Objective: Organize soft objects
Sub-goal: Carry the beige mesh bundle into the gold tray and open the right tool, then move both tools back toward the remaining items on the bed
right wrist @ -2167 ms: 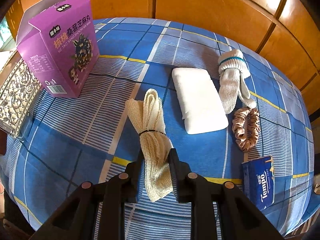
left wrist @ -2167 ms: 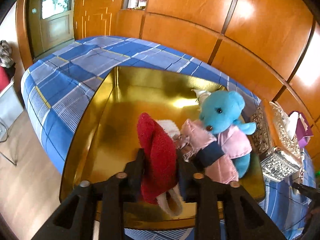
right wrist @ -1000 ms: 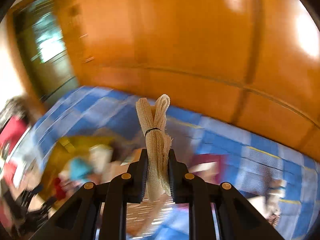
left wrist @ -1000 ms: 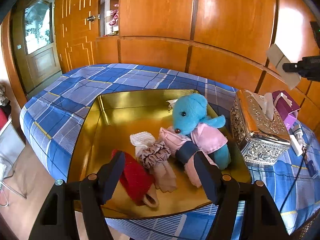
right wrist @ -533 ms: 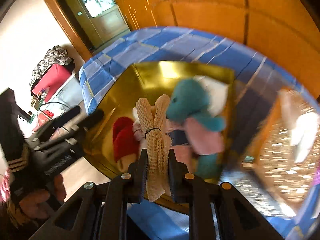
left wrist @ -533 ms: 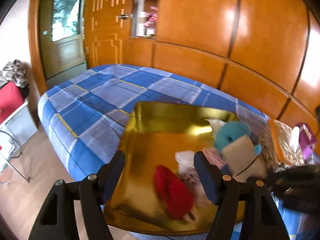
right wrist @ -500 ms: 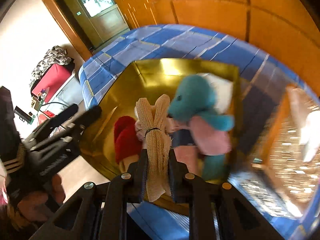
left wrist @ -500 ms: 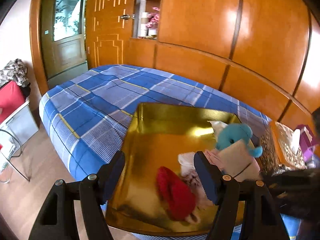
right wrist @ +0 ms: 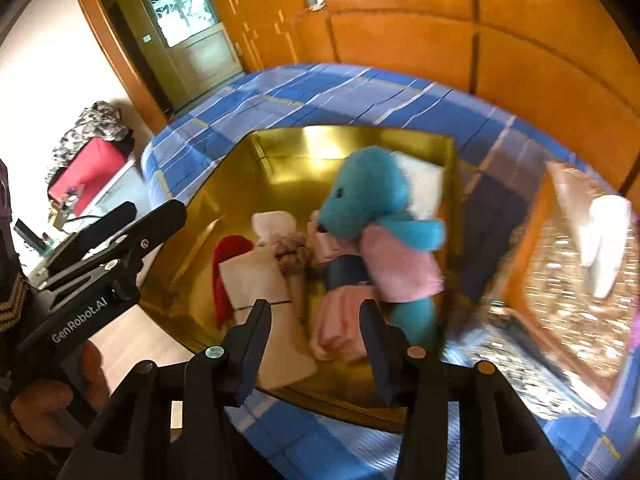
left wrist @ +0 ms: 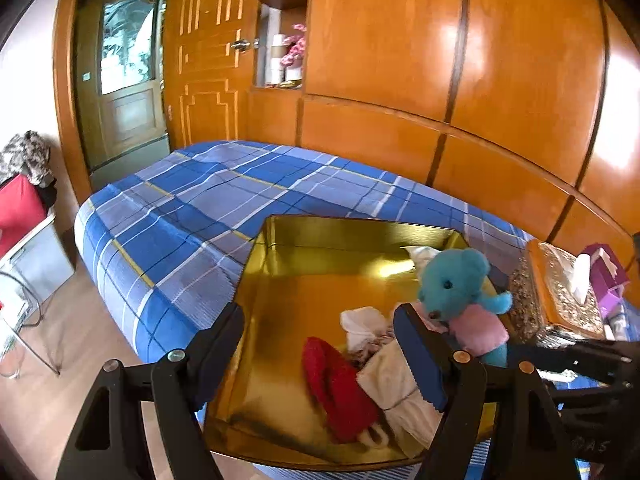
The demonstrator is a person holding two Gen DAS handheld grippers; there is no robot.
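A gold tray (left wrist: 352, 226) (right wrist: 352, 134) on the bed holds a blue teddy bear (left wrist: 452, 280) (right wrist: 368, 196) in a pink top, a red knitted piece (left wrist: 336, 392) (right wrist: 228, 248), small pale cloths and a cream mesh bundle (left wrist: 392, 376) (right wrist: 256, 276). My right gripper (right wrist: 316, 336) hovers over the tray's near edge. Its jaws are opening, and the cream bundle lies loose in the tray under its left finger, not pressed by the pads. My left gripper (left wrist: 320, 356) hangs above the tray's near side, its jaws opening with nothing between them.
An ornate silver tissue box (left wrist: 560, 296) (right wrist: 560, 280) stands right of the tray, with a purple box (left wrist: 604, 276) behind it. The blue plaid bed (left wrist: 200, 208) stretches left and back to wooden wall panels. Floor and a red bag (left wrist: 16, 208) lie at the left.
My right gripper came down over the tray and let go of the cream bundle, which now lies beside the red piece. The left gripper's jaws have widened a little.
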